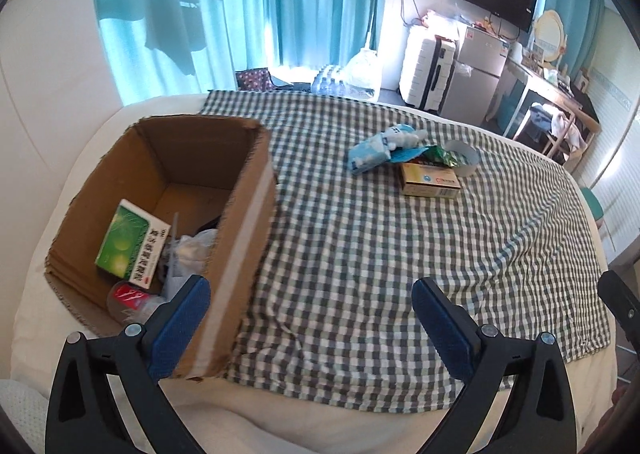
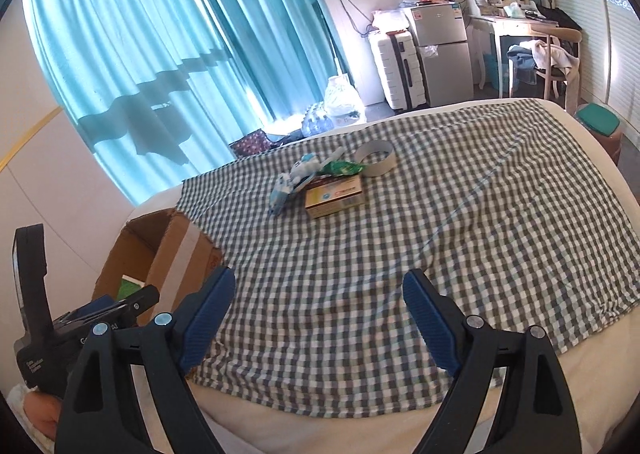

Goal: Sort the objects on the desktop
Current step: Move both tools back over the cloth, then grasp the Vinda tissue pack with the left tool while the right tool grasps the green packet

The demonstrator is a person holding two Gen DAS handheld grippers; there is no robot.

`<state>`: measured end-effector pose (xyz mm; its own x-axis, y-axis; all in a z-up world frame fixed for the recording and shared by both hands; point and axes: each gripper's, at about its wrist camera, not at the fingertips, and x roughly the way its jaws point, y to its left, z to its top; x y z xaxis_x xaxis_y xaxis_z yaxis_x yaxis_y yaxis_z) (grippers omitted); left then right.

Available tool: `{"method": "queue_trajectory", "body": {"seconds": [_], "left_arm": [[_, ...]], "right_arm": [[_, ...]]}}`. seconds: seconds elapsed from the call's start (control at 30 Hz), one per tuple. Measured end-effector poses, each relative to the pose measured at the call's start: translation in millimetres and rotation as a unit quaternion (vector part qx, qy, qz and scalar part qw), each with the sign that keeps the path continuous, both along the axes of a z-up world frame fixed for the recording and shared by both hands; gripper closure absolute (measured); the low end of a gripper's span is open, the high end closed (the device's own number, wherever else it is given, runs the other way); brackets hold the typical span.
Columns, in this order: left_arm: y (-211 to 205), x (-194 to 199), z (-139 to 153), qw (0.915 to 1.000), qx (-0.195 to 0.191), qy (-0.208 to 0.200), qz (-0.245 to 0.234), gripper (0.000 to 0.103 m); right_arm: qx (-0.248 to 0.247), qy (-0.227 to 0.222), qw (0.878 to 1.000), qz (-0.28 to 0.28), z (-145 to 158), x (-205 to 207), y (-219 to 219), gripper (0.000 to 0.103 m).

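An open cardboard box (image 1: 248,190) stands at the left on the checked cloth (image 1: 360,254); it also shows in the right wrist view (image 2: 176,250). Inside lie a green medicine box (image 1: 130,240), a red-capped item (image 1: 128,294) and clear wrapping. Further off lies a pile: a yellow medicine box (image 1: 430,182) (image 2: 334,196), a blue tissue pack (image 1: 370,154), a small plush toy (image 1: 404,134), a green wrapper (image 1: 440,154) and a tape roll (image 1: 464,156) (image 2: 376,158). My left gripper (image 1: 310,294) is open and empty beside the box's near corner. My right gripper (image 2: 318,290) is open and empty above the cloth.
The cloth covers a white bed (image 2: 360,430). The left gripper's body (image 2: 48,318) shows at the left edge of the right wrist view. Beyond the bed are teal curtains, a suitcase (image 1: 428,70), a fridge (image 2: 440,54) and a desk.
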<state>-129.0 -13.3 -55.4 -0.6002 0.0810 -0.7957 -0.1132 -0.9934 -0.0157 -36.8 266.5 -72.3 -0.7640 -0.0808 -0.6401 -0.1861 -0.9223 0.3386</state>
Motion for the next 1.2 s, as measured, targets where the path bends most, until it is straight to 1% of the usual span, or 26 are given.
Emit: {"method": "queue_trajectory", "body": {"seconds": [0.17, 0.23, 0.33, 0.4, 0.5, 0.6, 0.67, 0.73, 0.77, 0.87, 0.9, 0.93, 0.97, 1.0, 1.03, 1.07, 1.1, 1.17, 1.2], "left_arm": [[34.4, -29.8, -20.9, 0.9998, -0.017, -0.005, 0.007, 0.000], [49.1, -51.2, -36.8, 0.9996, -0.021, -0.012, 0.013, 0.000], [65.0, -83.7, -61.0, 0.9991, -0.037, -0.014, 0.014, 0.000], [74.4, -109.5, -79.7, 0.9983, -0.054, -0.014, 0.016, 0.000], [87.8, -150.0, -111.3, 0.9971, -0.073, -0.011, 0.019, 0.000], [102.5, -186.8, -140.8, 0.9966, -0.081, -0.014, 0.006, 0.000], [112.8, -204.7, -158.1, 0.9954, -0.095, -0.012, -0.006, 0.000], [120.9, -217.7, -170.1, 0.9923, -0.122, 0.010, -0.017, 0.000], [123.7, -223.0, -174.1, 0.9914, -0.128, 0.015, -0.025, 0.000], [128.7, -239.9, -183.5, 0.9899, -0.134, 0.029, -0.038, 0.000], [129.3, -243.5, -184.3, 0.9896, -0.133, 0.034, -0.043, 0.000], [130.4, -246.2, -184.0, 0.9889, -0.134, 0.047, -0.046, 0.000], [131.5, -247.2, -183.1, 0.9884, -0.131, 0.056, -0.052, 0.006], [132.5, -247.8, -182.2, 0.9880, -0.128, 0.059, -0.063, 0.015], [133.1, -247.7, -181.9, 0.9879, -0.124, 0.050, -0.079, 0.050], [135.7, -252.7, -181.9, 0.9879, -0.126, 0.038, -0.083, 0.080], [134.8, -251.8, -182.0, 0.9880, -0.129, 0.024, -0.082, 0.081], [122.3, -244.8, -176.9, 0.9925, -0.095, -0.004, -0.076, 0.083], [117.4, -240.5, -173.8, 0.9939, -0.086, -0.008, -0.069, 0.084]], "right_arm": [[0.027, 0.016, 0.999, 0.011, -8.5, -20.8, 20.9, 0.017], [0.043, 0.010, 0.999, 0.019, -16.3, -37.6, 29.1, 0.017], [0.045, -0.001, 0.999, 0.026, -31.2, -71.2, 38.2, 0.017], [0.044, -0.008, 0.998, 0.036, -42.6, -100.2, 44.7, 0.017], [0.060, -0.021, 0.996, 0.059, -62.9, -153.9, 50.1, 0.017], [0.065, -0.036, 0.994, 0.074, -83.9, -205.4, 50.8, 0.017], [0.076, -0.047, 0.993, 0.082, -98.8, -241.3, 50.1, 0.017], [0.091, -0.052, 0.990, 0.090, -110.0, -268.3, 44.8, 0.017], [0.105, -0.057, 0.988, 0.096, -117.1, -283.0, 42.2, 0.017], [0.136, -0.076, 0.980, 0.125, -135.0, -311.7, 29.8, 0.028], [0.147, -0.078, 0.977, 0.133, -140.5, -319.9, 24.0, 0.033], [0.154, -0.078, 0.975, 0.137, -144.1, -325.1, 21.1, 0.040], [0.163, -0.083, 0.973, 0.142, -148.9, -331.3, 16.7, 0.052], [0.166, -0.088, 0.972, 0.143, -151.2, -334.0, 14.3, 0.055], [0.168, -0.088, 0.972, 0.140, -151.0, -333.5, 13.6, 0.057], [0.161, -0.086, 0.974, 0.134, -148.9, -329.9, 15.1, 0.069], [0.137, -0.081, 0.979, 0.128, -144.4, -322.1, 19.4, 0.072], [0.107, -0.088, 0.984, 0.112, -137.3, -303.3, 29.1, 0.073], [0.105, -0.088, 0.985, 0.108, -132.6, -293.9, 31.4, 0.073]]}}
